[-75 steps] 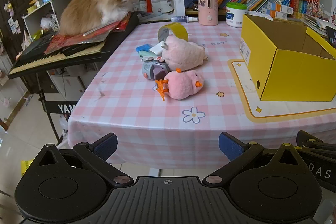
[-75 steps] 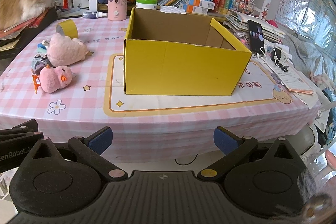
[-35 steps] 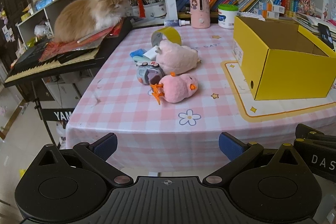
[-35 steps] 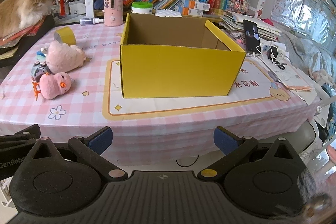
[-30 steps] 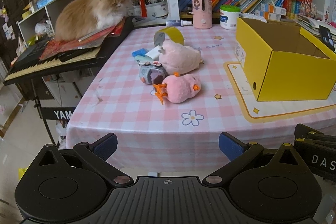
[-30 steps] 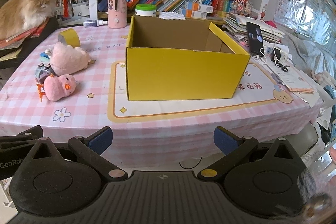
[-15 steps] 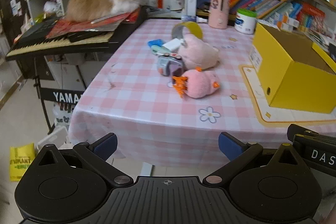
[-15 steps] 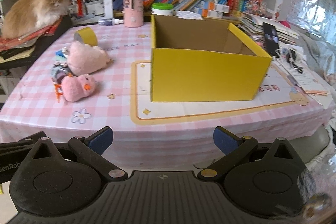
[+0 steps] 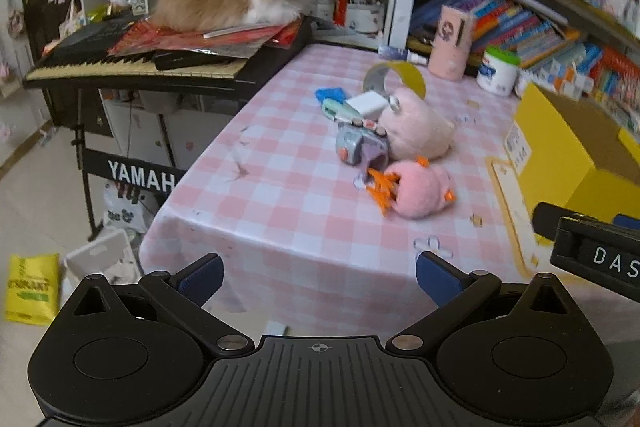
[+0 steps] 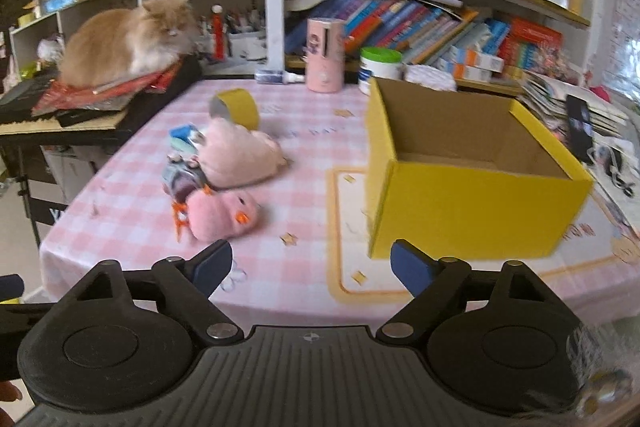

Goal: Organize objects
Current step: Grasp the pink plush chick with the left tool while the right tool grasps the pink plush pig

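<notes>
The pink chick plush [image 10: 222,215], lying near the table's front edge left of the empty yellow box [image 10: 460,215], looks light and squashy, best pinched across its round body; the right gripper [image 10: 310,263] is narrowing on nothing, the left gripper [image 9: 318,277] gapes empty.

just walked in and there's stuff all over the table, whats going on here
A person holds a gripper in each hand at the near edge of the table; neither holds anything. The left gripper is open, and the right gripper's jaws are closing on nothing. The pink chick plush, the bigger pink plush, a small toy and a tape roll lie loose. The yellow box looks empty.
</notes>
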`<action>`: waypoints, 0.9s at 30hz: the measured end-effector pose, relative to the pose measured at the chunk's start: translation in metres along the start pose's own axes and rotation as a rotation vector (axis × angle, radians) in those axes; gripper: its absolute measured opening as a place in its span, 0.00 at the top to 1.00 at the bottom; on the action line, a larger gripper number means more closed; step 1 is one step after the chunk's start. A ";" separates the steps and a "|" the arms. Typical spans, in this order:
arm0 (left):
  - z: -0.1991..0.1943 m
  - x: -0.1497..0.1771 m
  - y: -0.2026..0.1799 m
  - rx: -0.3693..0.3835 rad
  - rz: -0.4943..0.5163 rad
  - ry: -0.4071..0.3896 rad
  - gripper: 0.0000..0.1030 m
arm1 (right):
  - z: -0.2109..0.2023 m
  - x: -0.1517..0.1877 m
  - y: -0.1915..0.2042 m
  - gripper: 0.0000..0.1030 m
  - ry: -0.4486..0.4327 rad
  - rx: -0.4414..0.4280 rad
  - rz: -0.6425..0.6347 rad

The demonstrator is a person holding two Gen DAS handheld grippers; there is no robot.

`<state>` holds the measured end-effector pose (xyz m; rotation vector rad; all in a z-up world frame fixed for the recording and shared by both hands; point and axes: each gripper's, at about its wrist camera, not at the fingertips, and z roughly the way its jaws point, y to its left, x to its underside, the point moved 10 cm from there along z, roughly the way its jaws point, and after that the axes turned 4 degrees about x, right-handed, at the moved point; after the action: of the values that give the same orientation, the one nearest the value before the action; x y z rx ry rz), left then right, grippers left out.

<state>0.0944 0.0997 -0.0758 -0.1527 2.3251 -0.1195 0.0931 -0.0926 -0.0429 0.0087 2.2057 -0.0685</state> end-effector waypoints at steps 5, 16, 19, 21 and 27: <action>0.020 -0.009 -0.007 0.022 -0.014 0.010 0.00 | 0.008 -0.027 0.015 0.16 -0.059 -0.120 0.010; 0.080 -0.037 -0.059 0.122 0.034 -0.003 0.00 | 0.041 -0.109 0.020 0.11 -0.147 -0.285 -0.001; 0.100 -0.040 -0.069 0.107 0.036 0.006 0.00 | 0.054 -0.127 0.014 0.10 -0.140 -0.316 0.032; 0.114 -0.041 -0.073 0.097 0.025 0.019 0.00 | 0.062 -0.136 0.010 0.10 -0.136 -0.322 0.043; 0.145 -0.038 -0.078 0.060 0.004 0.062 0.01 | 0.093 -0.140 0.004 0.08 -0.100 -0.298 0.026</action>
<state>0.2309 0.0226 -0.1379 -0.1150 2.3808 -0.1945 0.2513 -0.0914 0.0141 -0.1292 2.0958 0.2683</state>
